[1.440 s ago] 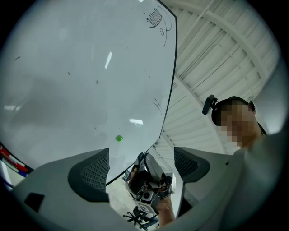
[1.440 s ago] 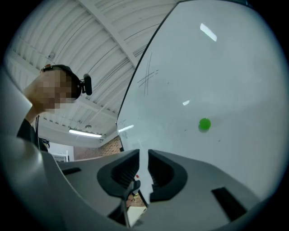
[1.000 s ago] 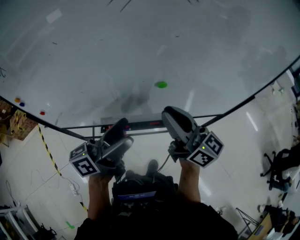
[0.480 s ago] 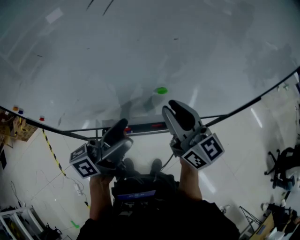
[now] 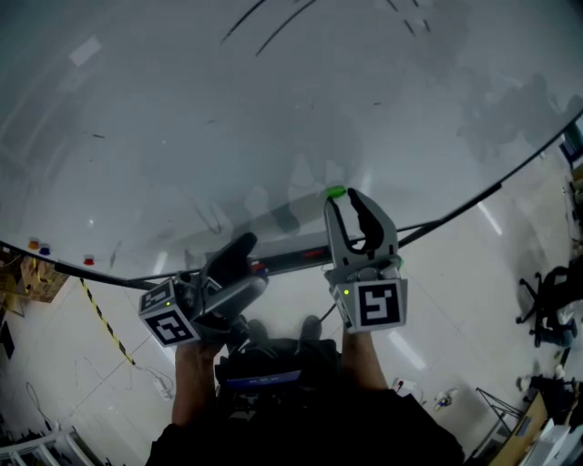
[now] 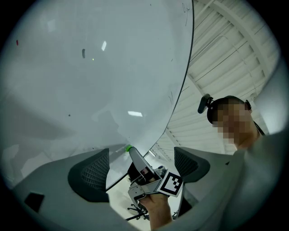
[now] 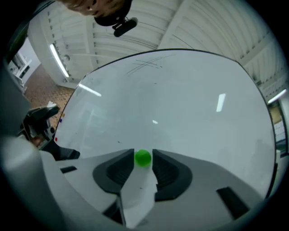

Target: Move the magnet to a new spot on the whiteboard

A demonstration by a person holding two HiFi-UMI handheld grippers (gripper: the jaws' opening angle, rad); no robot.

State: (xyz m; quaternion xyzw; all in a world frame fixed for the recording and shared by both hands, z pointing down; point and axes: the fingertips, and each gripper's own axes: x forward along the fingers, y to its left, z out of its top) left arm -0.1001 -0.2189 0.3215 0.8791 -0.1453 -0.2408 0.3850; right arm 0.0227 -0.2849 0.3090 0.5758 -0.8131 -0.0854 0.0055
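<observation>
A small green magnet (image 5: 335, 192) sticks low on the big whiteboard (image 5: 273, 109). My right gripper (image 5: 351, 196) reaches up to it. In the right gripper view the magnet (image 7: 143, 158) sits between the fingertips of my right gripper (image 7: 143, 153). The jaws are opening, with a thin gap on each side of the magnet. My left gripper (image 5: 244, 246) hangs lower left, below the board's bottom edge, open and empty. The left gripper view looks across the whiteboard (image 6: 90, 67) and shows the magnet (image 6: 128, 148) at the right gripper's tip.
A dark tray (image 5: 282, 259) runs under the board's lower edge. Small red and orange magnets (image 5: 88, 260) sit at the board's lower left. Pen strokes (image 5: 273, 23) mark its top. Yellow-black tape (image 5: 100, 314) and an office chair (image 5: 547, 309) are on the floor.
My right gripper rose from below the board to the green magnet, which now sits between its tips. The left gripper stayed about where it was.
</observation>
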